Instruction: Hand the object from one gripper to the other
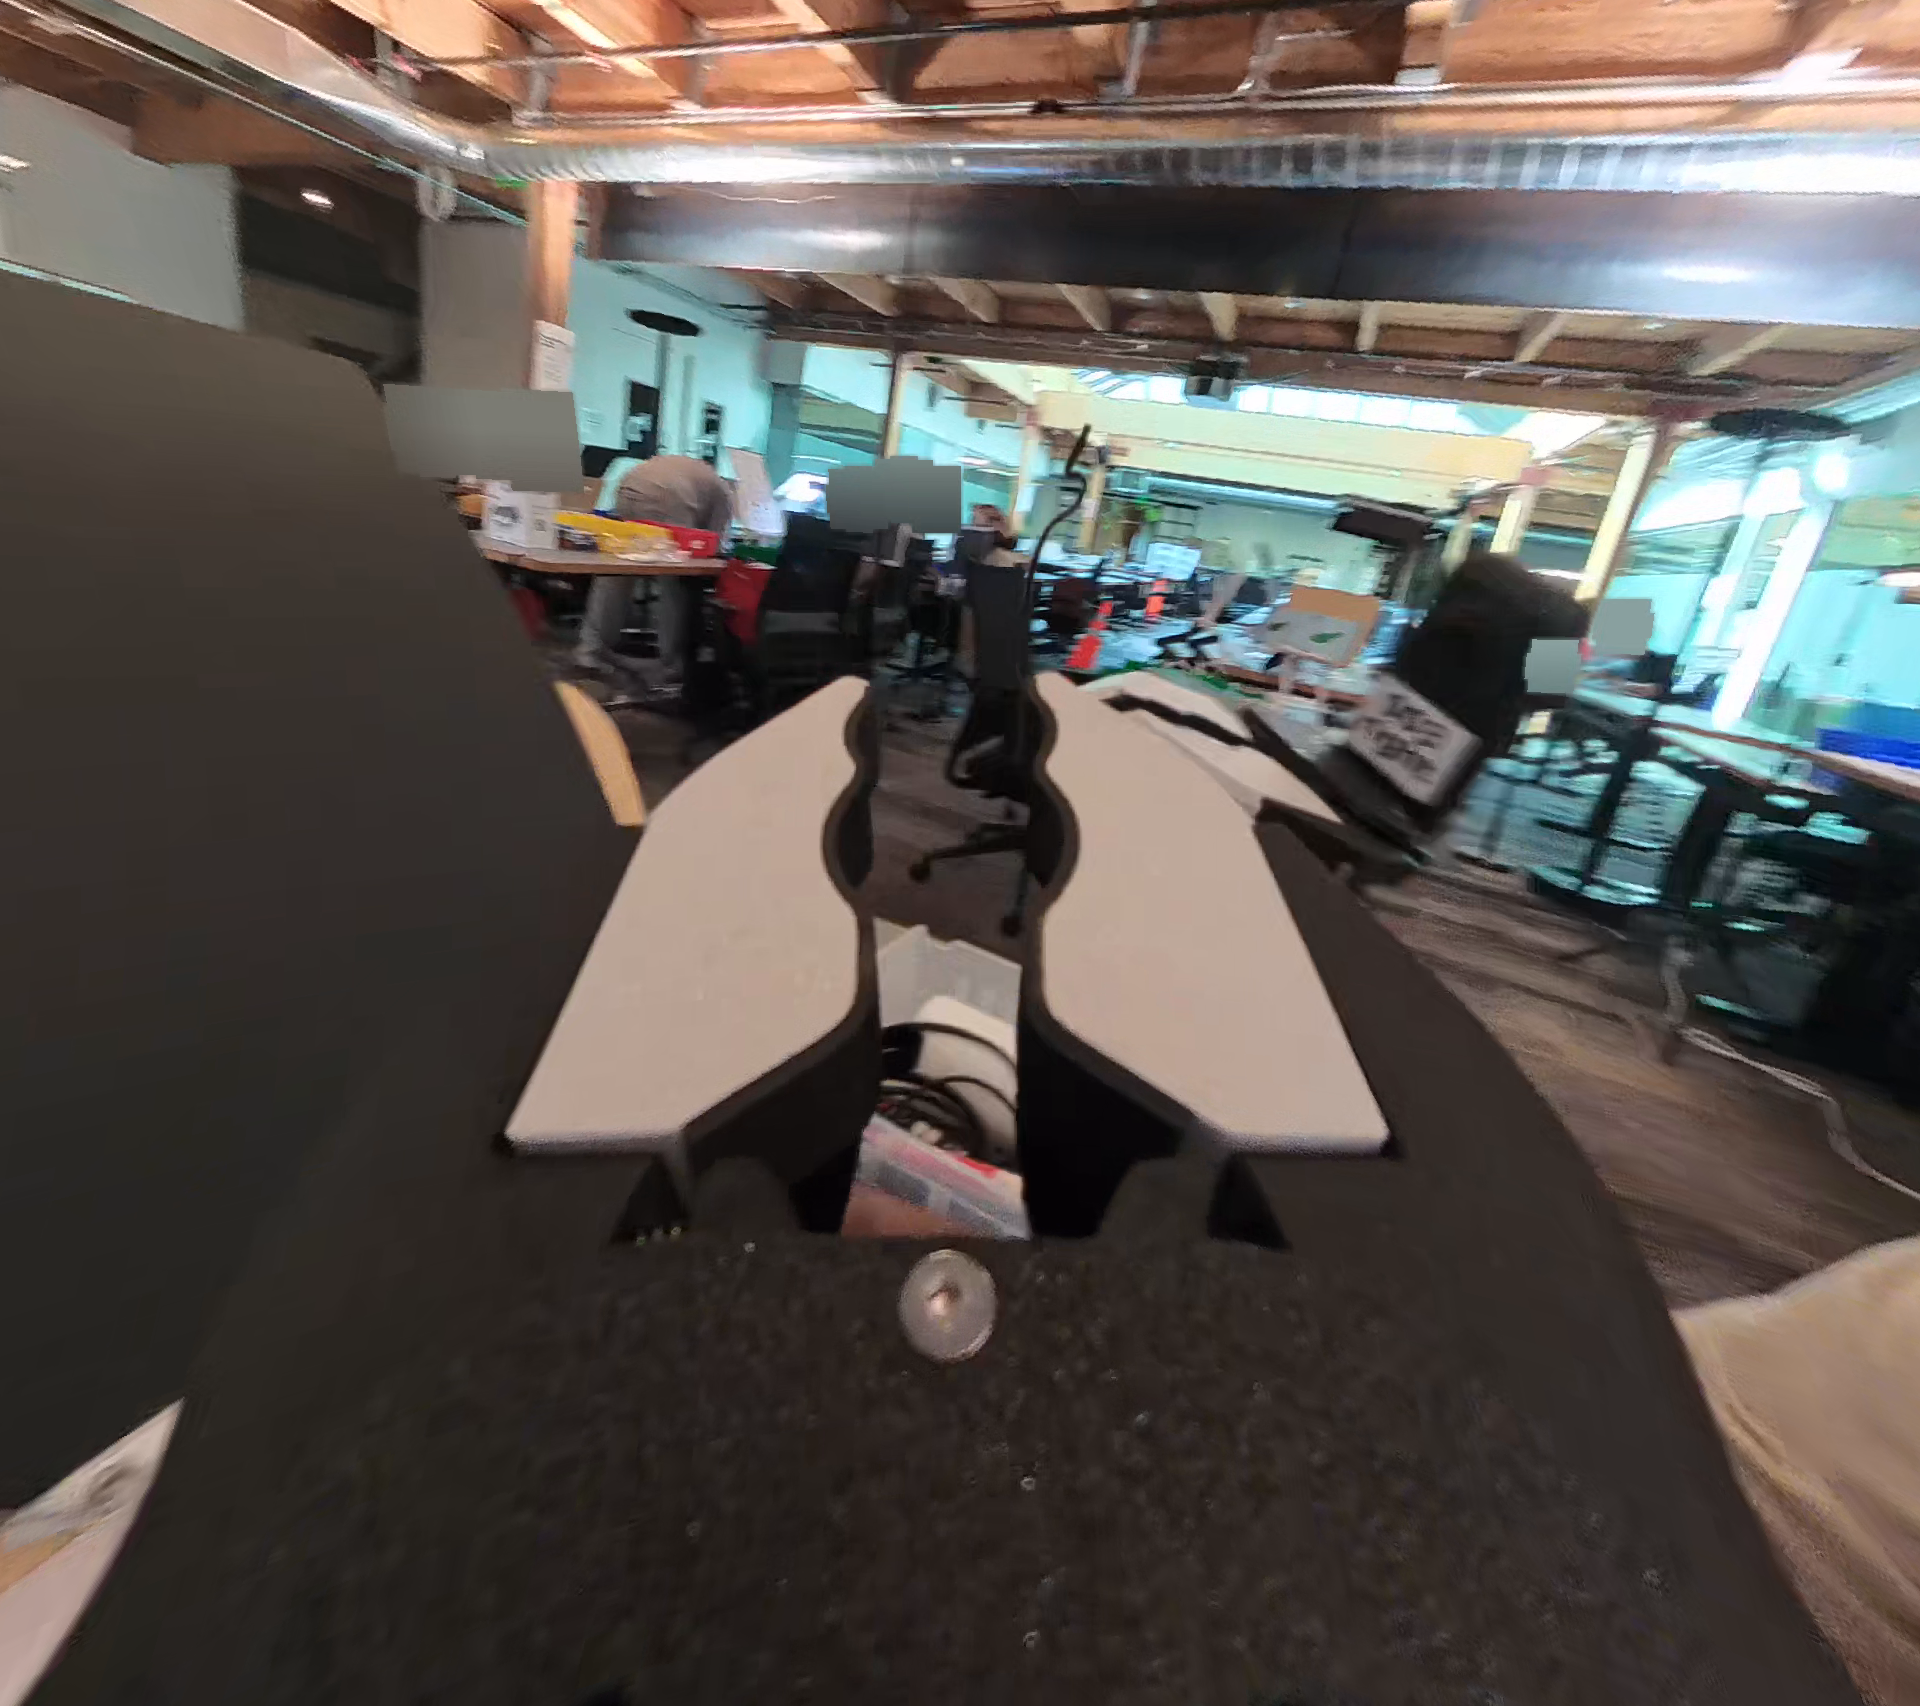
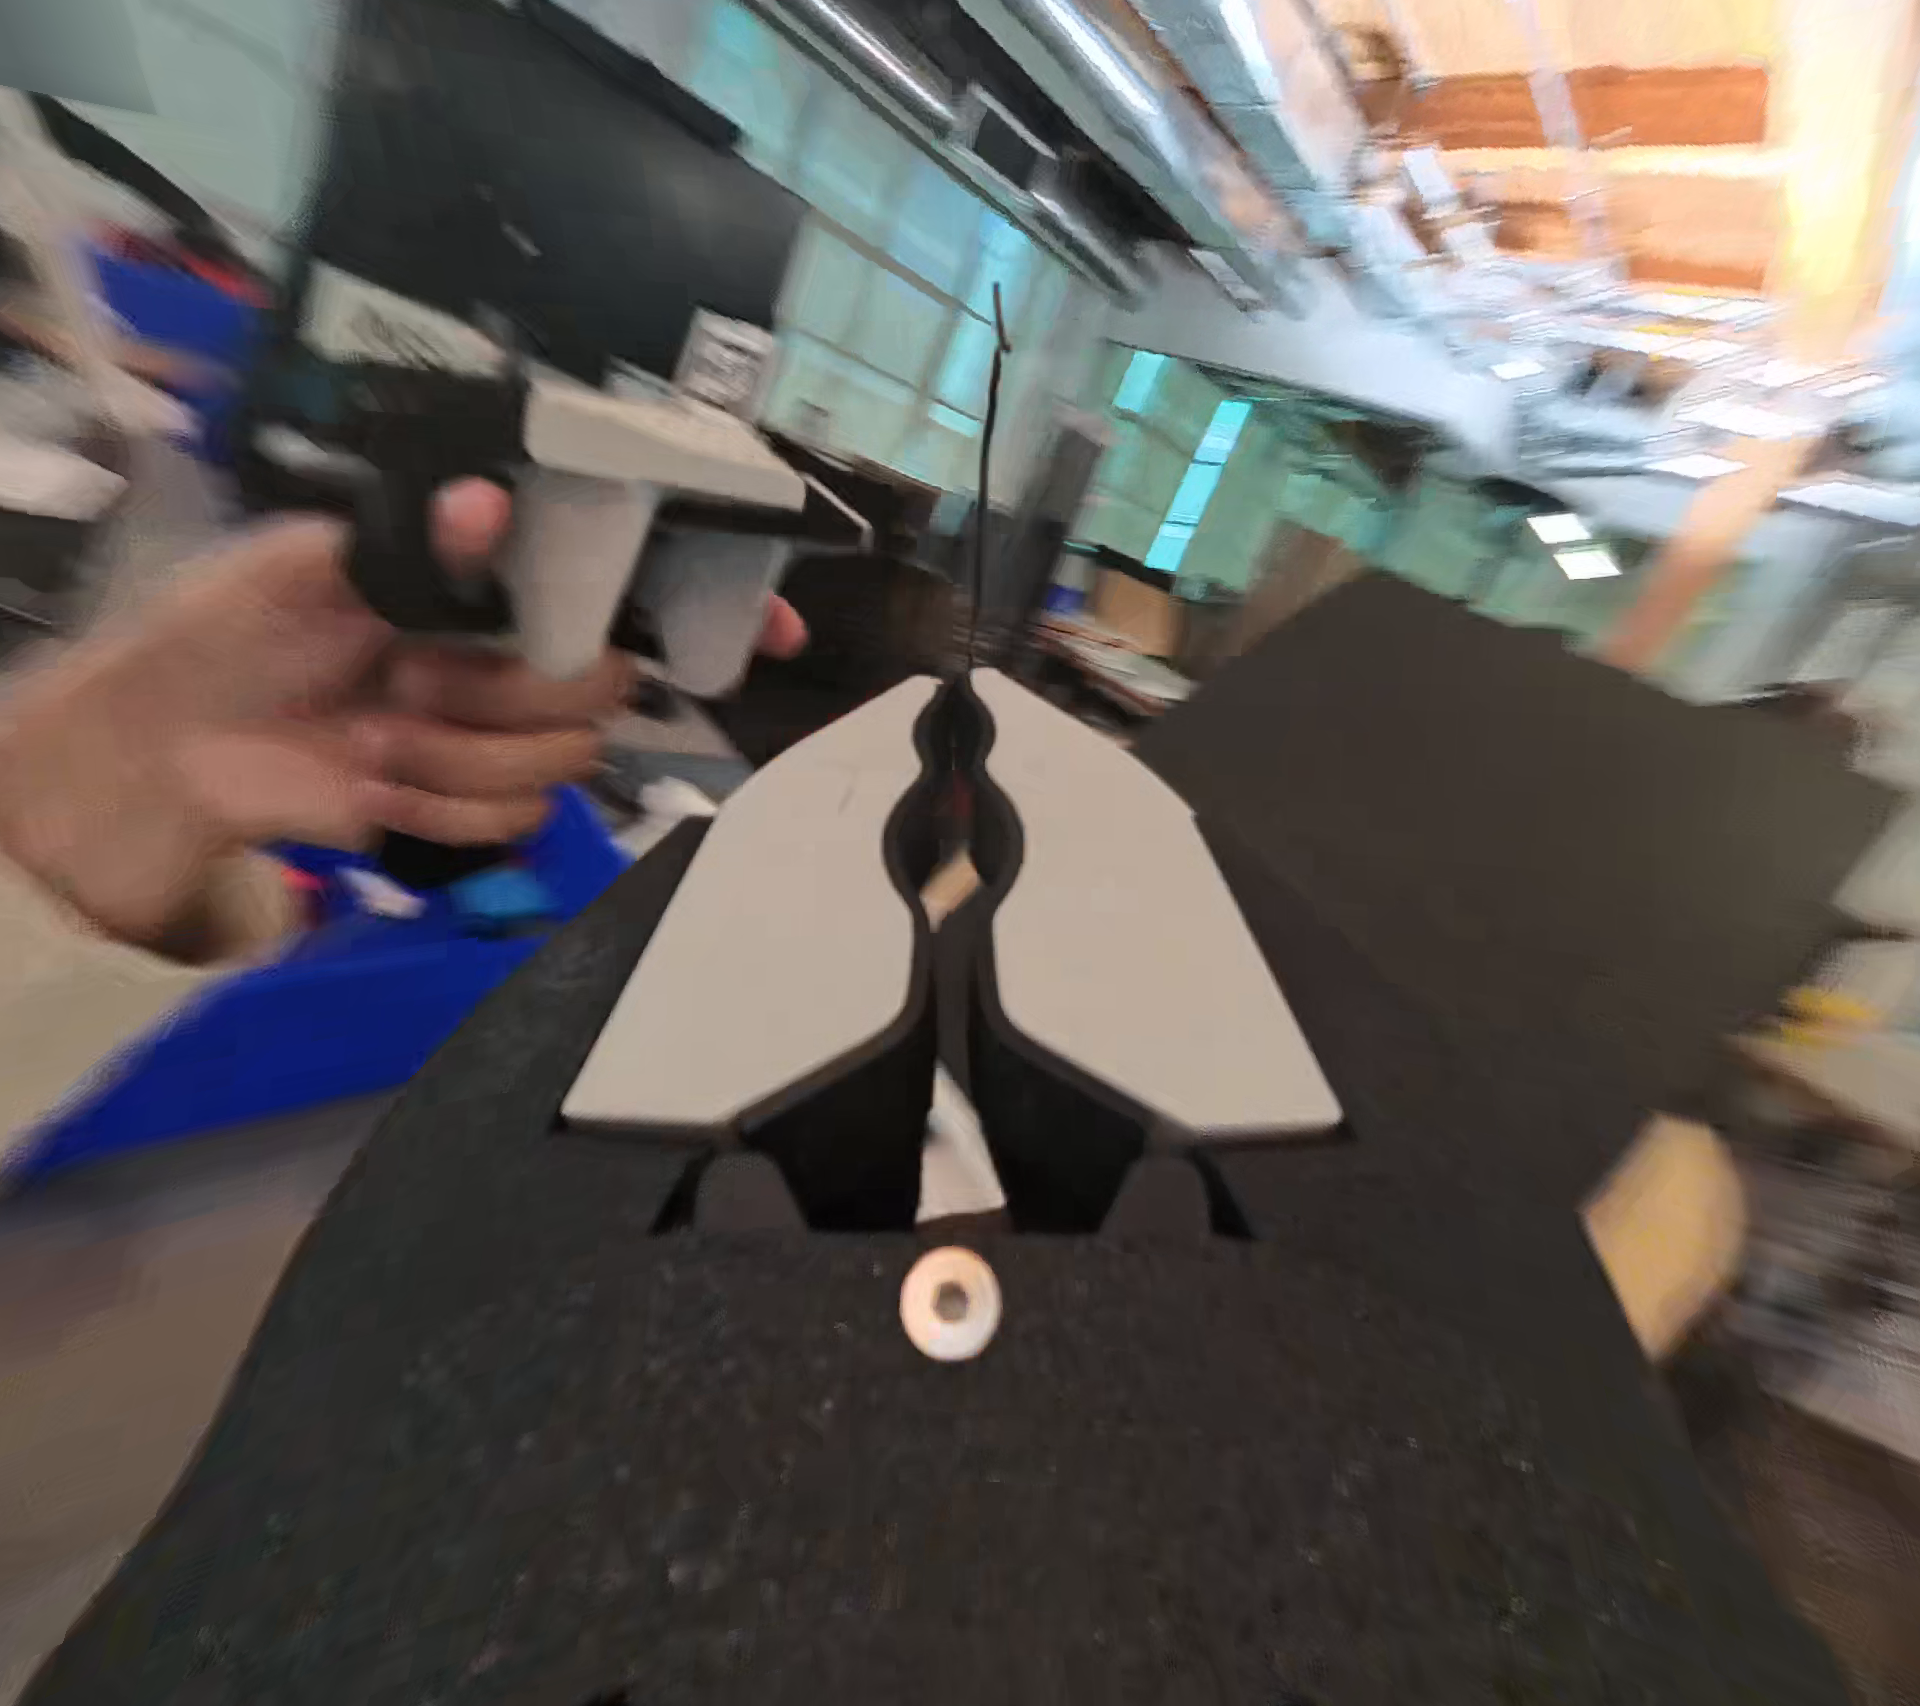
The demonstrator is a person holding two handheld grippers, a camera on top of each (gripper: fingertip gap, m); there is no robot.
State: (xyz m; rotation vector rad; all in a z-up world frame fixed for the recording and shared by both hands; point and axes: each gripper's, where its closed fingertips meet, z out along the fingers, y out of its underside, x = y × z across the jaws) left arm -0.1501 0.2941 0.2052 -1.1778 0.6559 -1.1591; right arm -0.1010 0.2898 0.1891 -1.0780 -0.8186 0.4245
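The object is a thin black strand [image 2: 985, 493]. My right gripper [image 2: 966, 685] is shut on its lower end, and the strand stands up from the fingertips. In the left wrist view the strand [image 1: 1062, 513] rises just beyond my right finger's tip. My left gripper [image 1: 951, 690] is open and empty, with a clear gap between its grey fingers. The right gripper [image 1: 1132, 700] lies close on its right side. In the right wrist view the left gripper [image 2: 831, 518] is held by a hand [image 2: 260, 700], a little left of the strand and not touching it.
A dark curved panel [image 1: 208, 721] fills the left of the left wrist view; a similar dark shape [image 2: 1455, 773] is right of the right gripper. A clear box of cables [image 1: 945, 1033] lies below the left gripper. A blue bin [image 2: 312, 1012] is lower left. Office chairs [image 1: 997, 721] and desks stand beyond.
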